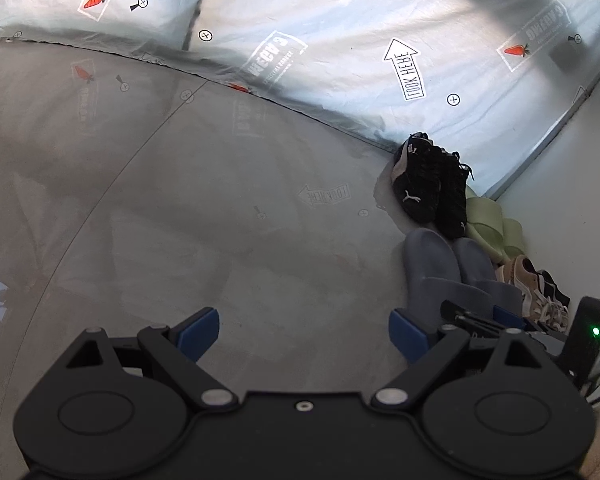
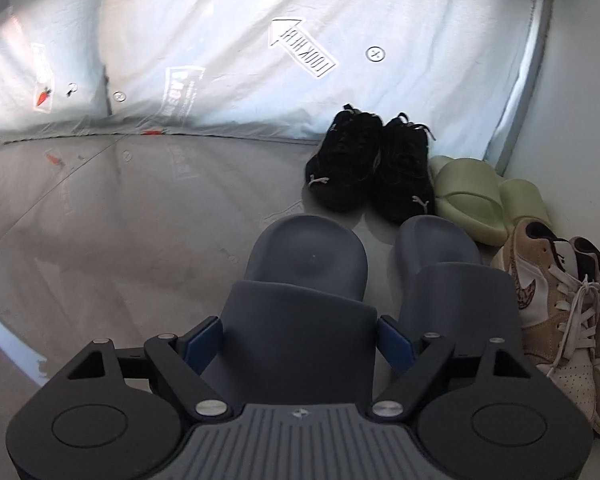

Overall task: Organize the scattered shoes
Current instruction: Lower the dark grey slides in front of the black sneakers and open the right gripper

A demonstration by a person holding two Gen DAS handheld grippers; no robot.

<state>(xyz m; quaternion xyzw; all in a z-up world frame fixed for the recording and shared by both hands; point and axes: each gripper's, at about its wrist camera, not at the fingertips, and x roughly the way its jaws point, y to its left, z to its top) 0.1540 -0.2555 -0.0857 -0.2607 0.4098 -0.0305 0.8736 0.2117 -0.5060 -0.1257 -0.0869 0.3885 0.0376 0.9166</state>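
The right gripper (image 2: 299,343) pinched the strap of a blue-grey rubber slide sandal (image 2: 304,280) between its blue pads, the sandal resting on the glossy grey floor (image 2: 120,232). Its matching blue-grey slide (image 2: 452,276) lay just beside it. Beyond stood a black lace-up sneaker pair (image 2: 370,168), pale green foam slides (image 2: 480,200) and tan-and-white sneakers (image 2: 556,312) near a printed sheet (image 2: 220,40). The left gripper (image 1: 304,334) hung spread wide and empty over the floor.

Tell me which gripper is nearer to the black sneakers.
Right, probably. The right gripper straddles a grey slide just short of the black sneakers; the left gripper hangs over bare floor, off to their left and further back.
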